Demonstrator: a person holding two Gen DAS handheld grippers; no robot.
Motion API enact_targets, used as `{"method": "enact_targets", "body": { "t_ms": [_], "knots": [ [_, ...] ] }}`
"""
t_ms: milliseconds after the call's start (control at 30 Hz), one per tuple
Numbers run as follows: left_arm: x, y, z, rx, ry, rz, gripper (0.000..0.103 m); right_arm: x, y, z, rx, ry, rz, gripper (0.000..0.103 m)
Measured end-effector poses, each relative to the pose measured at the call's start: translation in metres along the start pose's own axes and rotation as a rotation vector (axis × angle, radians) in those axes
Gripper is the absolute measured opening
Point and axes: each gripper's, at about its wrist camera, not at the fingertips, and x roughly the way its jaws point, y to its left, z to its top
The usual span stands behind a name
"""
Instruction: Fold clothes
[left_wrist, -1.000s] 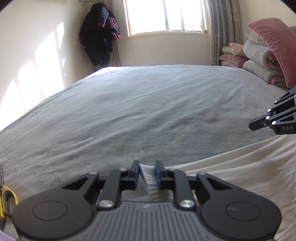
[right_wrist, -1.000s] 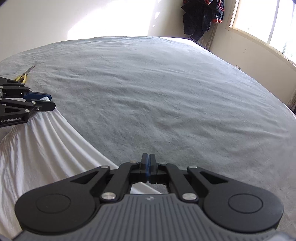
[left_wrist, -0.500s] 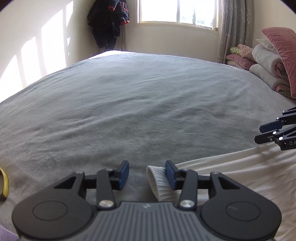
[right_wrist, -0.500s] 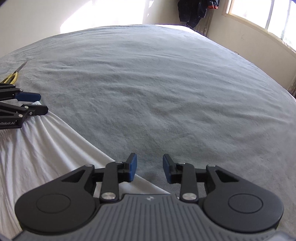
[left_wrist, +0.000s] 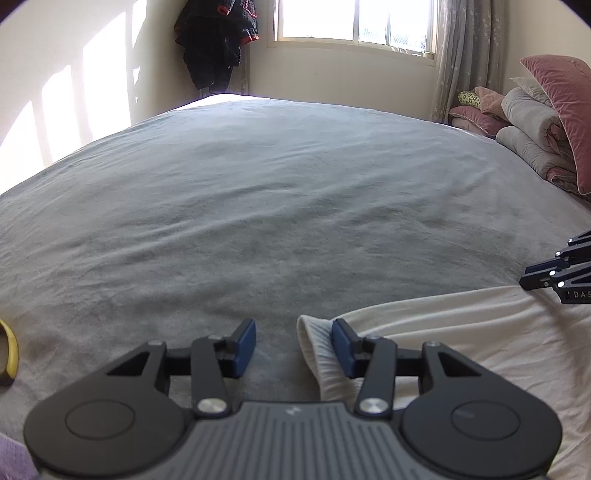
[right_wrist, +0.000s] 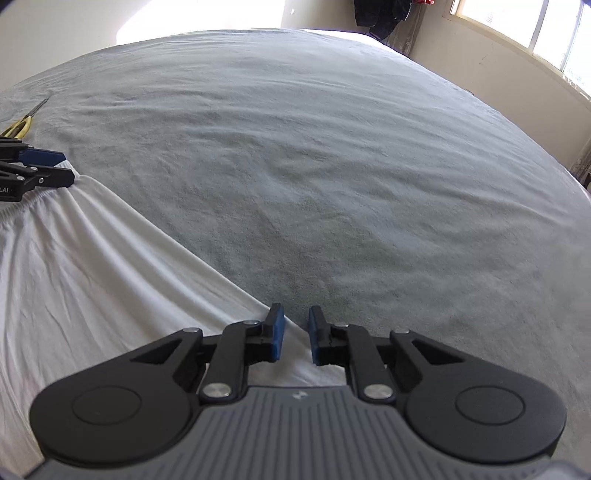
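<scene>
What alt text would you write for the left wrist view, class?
The left gripper hangs open over a grey bed cover, a ribbed white garment edge beside one of its fingers. The right gripper shows at the right edge, pillows and a window behind.

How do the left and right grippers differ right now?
The left gripper gapes wide; the right gripper shows a narrow gap, having just been closing. A ribbed edge of the white garment rests against the left's one pad; the right's pads straddle a smooth edge without pressing. Both point down at the grey bedspread.
</scene>
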Motion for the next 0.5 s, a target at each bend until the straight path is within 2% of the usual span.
{"method": "enact_targets", "body": {
  "t_ms": [33,100,133,267,500],
  "knots": [
    [-0.004,0.002,0.001,-0.016,0.012,0.007,0.049,0.000,0.003,0.000,-0.004,-0.006,-0.024,0.014],
    [-0.015,0.007,0.000,-0.049,0.035,0.006,0.052,-0.002,0.008,-0.001,-0.012,-0.011,-0.060,0.025],
    [-0.022,0.009,-0.001,-0.057,0.042,0.004,0.052,-0.005,0.009,-0.002,-0.009,-0.012,-0.067,0.027],
    [-0.053,0.019,-0.009,-0.093,0.072,0.007,0.055,-0.026,0.010,-0.009,0.048,-0.036,-0.033,0.042],
    [-0.098,0.031,-0.033,-0.210,0.155,0.037,0.058,-0.075,0.020,-0.037,0.127,-0.088,-0.010,0.043]
  ]
}}
